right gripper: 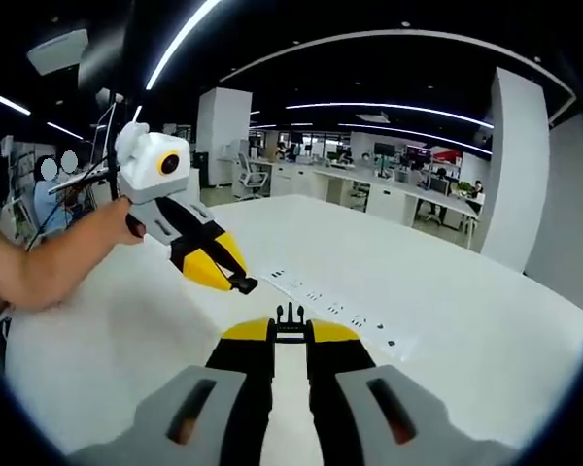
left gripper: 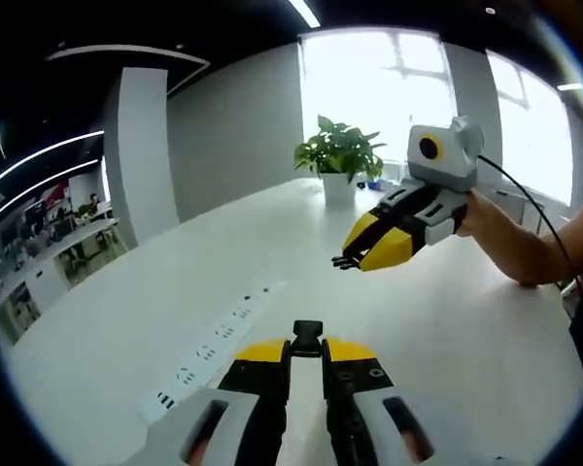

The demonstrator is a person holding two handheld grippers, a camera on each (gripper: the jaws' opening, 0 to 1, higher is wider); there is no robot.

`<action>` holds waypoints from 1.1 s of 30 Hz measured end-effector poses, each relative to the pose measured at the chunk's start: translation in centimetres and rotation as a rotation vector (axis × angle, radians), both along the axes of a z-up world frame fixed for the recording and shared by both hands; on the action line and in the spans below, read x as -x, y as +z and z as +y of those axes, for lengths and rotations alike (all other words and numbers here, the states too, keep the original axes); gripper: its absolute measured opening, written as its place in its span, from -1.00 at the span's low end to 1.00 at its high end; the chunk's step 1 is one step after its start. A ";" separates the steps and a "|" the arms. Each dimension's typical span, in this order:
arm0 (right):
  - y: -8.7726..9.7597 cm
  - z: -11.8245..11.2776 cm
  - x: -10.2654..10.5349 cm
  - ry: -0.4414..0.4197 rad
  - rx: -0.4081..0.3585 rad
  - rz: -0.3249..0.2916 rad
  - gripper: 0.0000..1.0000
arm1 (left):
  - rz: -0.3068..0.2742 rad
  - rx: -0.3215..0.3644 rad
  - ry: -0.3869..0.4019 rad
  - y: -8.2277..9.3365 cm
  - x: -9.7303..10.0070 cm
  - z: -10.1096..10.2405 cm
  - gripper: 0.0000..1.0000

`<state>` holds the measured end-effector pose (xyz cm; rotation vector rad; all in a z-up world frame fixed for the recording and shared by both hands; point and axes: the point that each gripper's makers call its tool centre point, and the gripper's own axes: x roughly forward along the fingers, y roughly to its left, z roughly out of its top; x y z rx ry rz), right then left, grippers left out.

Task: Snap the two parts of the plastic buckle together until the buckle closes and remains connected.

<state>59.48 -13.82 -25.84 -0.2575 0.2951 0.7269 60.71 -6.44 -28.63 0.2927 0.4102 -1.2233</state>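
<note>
While each gripper pinches its own half of the buckle, the two halves are well apart, so nothing has been joined yet and the whole mating step is left. Closest in the left gripper view, the left gripper (left gripper: 307, 348) has its jaws nearly closed on the socket half (left gripper: 307, 336), a dark blocky piece standing up between the tips. In the right gripper view, the right gripper (right gripper: 290, 328) is likewise almost closed on the pronged half (right gripper: 290, 316), its small tines pointing forward. Each tool appears in the other's view, held up over the table with a small dark piece at its tip, though too small to judge alignment. My guess is that the halves must next be turned to face each other and pushed home. Beneath lies a white table (left gripper: 447, 330) with a power strip (left gripper: 214, 345) set into it. Farther off stand a potted plant (left gripper: 338, 155), bright windows and open office desks.
</note>
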 end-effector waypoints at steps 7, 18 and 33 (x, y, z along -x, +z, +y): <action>-0.1 0.6 0.8 0.047 0.022 0.007 -0.78 | 0.008 -0.032 -0.019 -0.6 0.5 0.6 -0.78; -0.6 0.9 1.1 0.063 0.048 0.004 -0.78 | 0.006 -0.015 -0.029 0.1 1.0 0.9 -0.78; -1.4 1.8 2.5 0.069 0.060 0.037 -0.79 | 0.001 0.001 -0.005 0.2 2.0 2.0 -0.78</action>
